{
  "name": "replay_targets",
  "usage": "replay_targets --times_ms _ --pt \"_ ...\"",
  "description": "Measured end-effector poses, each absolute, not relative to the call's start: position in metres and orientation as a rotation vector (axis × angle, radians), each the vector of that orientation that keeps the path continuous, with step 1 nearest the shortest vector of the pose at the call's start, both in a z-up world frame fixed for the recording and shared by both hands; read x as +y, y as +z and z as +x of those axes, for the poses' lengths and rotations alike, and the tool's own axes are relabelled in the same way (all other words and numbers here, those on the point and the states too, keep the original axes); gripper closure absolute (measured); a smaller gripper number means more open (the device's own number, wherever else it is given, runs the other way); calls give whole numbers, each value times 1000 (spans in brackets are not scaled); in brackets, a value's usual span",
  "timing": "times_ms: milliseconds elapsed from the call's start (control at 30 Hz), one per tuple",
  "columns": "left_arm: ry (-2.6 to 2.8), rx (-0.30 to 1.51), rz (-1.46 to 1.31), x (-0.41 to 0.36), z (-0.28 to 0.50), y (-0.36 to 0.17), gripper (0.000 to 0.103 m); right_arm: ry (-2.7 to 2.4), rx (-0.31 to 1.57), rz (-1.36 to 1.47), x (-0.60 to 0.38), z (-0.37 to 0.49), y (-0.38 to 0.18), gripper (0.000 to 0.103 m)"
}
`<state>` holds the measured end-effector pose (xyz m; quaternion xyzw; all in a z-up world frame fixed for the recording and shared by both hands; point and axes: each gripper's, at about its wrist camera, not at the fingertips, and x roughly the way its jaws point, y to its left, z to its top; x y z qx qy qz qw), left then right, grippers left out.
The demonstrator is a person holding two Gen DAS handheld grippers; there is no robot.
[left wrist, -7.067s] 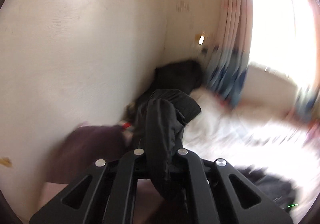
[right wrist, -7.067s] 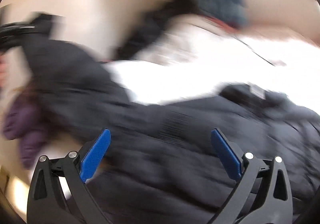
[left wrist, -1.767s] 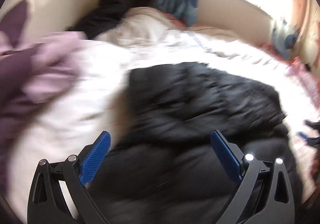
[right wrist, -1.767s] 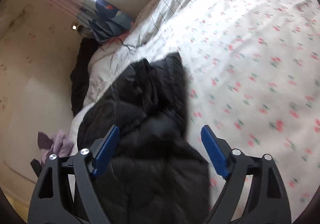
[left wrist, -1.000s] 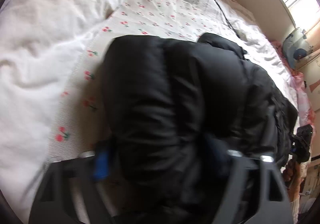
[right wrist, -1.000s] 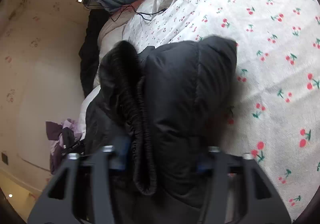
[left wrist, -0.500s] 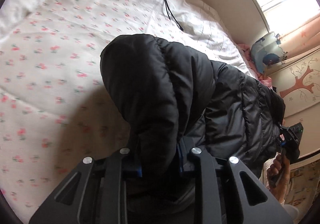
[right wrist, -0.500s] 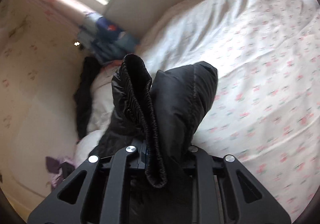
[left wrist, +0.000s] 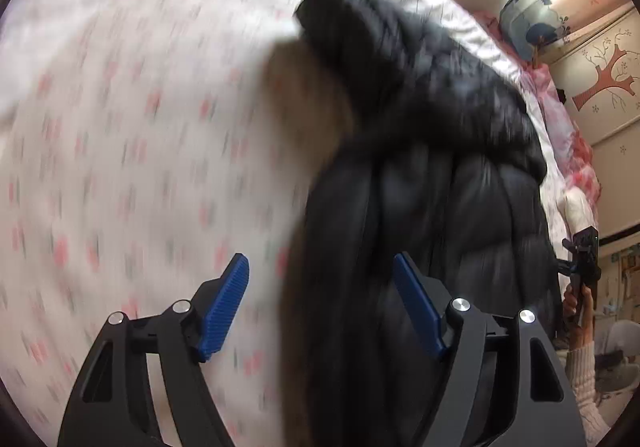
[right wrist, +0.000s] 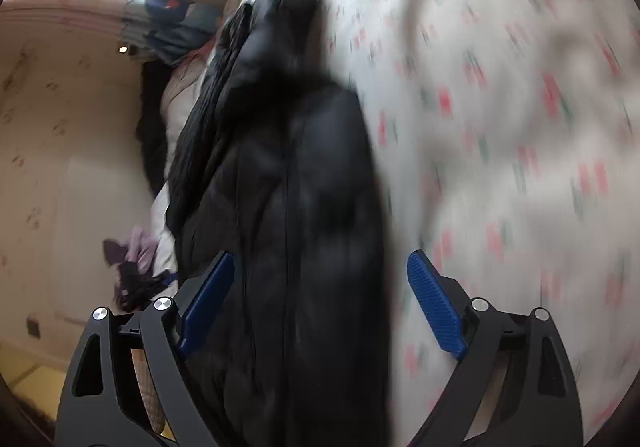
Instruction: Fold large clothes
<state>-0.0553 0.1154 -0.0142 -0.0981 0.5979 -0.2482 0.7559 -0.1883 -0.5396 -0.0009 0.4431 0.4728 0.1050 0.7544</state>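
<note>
A black puffer jacket (left wrist: pixel 432 175) lies on a white bed sheet with small red flowers (left wrist: pixel 120 127). My left gripper (left wrist: pixel 320 303) is open just above the jacket's left edge, with a brown blurred strip (left wrist: pixel 308 107) beside it. In the right wrist view the jacket (right wrist: pixel 296 199) runs lengthwise away from me, and my right gripper (right wrist: pixel 320 299) is open over its near end, holding nothing. Both views are motion-blurred.
The right gripper and the hand holding it show at the far right of the left wrist view (left wrist: pixel 580 267). A purple garment (right wrist: pixel 132 247) and dark clothes (right wrist: pixel 150 119) lie by the wall. Pink bedding (left wrist: pixel 568 135) lies past the jacket.
Both grippers were shut on folds of the jacket half a second ago. Now both are open and the jacket lies flat on the bed.
</note>
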Motion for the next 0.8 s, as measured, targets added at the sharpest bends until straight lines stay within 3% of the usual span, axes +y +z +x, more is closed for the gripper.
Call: replay_targets --times_ms 167,300,333,367,400,433,500,667,800 --pt "-574 1361 -266 113 -130 -40 26 393 1054 986 -487 -250 -7 11" --pt "-577 1349 -293 91 -153 -34 22 461 1036 964 -456 -274 -3 15" --pt "-577 1339 -283 83 -158 -30 34 457 1015 949 -452 -276 -1 24" --pt "-568 1329 -268 75 -160 -27 44 445 985 939 -447 -278 1 53" --pt "-563 1327 -272 66 -159 -25 63 436 974 956 -444 -277 0 80" --pt "-565 1321 -282 65 -163 -19 80 436 956 982 -442 -273 2 83" --pt "-569 1276 -294 59 -166 6 89 465 864 976 -438 -268 28 90" --pt "-631 1114 -324 63 -185 97 91 578 690 904 -432 -282 117 91" --pt "-658 1084 -384 83 -216 123 91 631 671 884 -442 -310 147 91"
